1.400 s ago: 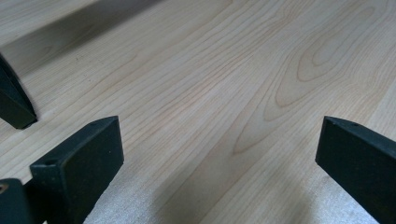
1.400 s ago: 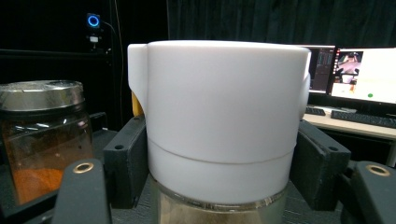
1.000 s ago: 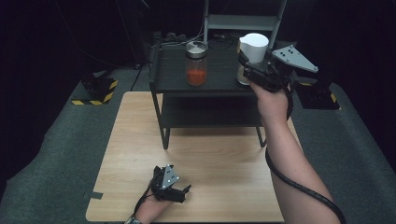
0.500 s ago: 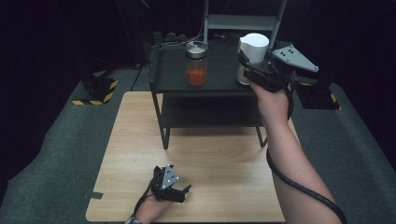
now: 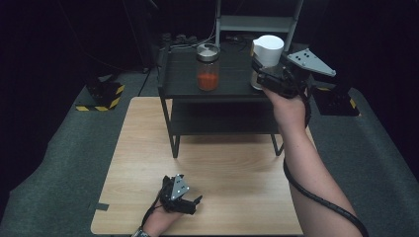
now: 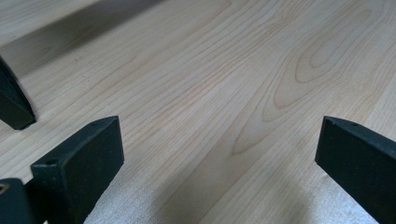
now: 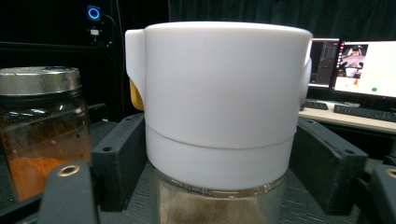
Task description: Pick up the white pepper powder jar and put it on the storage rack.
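Nothing has moved: the right claw (image 5: 261, 74) still grips the upright white-capped jar (image 7: 219, 121) on the shelf (image 5: 183, 84), while the left claw (image 5: 190, 203) rests wide on the desk (image 5: 232, 168).

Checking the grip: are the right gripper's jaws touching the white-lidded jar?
Touching. The right gripper view shows both jaws pressed against the white-lidded jar, no gap either side.

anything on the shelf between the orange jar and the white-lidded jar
Nothing: in the high view, bare dark shelf top separates the orange jar from the white-lidded jar.
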Demonstrator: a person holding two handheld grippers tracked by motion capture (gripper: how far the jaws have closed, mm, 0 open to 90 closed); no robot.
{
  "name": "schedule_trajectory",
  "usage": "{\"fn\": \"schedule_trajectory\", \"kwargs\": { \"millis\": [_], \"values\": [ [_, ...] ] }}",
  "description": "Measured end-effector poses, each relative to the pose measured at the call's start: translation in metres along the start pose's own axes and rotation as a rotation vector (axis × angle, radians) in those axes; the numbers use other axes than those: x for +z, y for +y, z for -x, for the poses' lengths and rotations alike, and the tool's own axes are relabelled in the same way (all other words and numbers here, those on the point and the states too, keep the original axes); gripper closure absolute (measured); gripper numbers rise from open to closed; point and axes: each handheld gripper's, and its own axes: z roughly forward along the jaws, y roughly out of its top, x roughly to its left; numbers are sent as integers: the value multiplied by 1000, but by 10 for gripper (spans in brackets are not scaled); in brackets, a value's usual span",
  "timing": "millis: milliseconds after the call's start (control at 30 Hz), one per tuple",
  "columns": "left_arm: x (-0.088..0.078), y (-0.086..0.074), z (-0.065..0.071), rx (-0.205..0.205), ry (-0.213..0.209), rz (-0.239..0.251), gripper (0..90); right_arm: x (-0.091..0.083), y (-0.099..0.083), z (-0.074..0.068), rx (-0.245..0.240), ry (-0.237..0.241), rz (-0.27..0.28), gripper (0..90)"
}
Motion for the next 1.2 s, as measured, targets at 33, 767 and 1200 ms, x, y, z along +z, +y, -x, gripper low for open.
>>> {"fn": "schedule_trajectory", "kwargs": {
  "millis": [33, 767, 1200],
  "values": [
    [0, 0, 0, -1, -1, 0, 14, 0, 0, 0, 0, -1, 1, 198],
    [1, 1, 0, 5, -2, -4, 15, -23, -10, -4, -22, 30, 4, 0],
    [1, 2, 1, 8, 2, -8, 16, -46, -29, 0, -36, 51, 18, 0]
  ]
}}
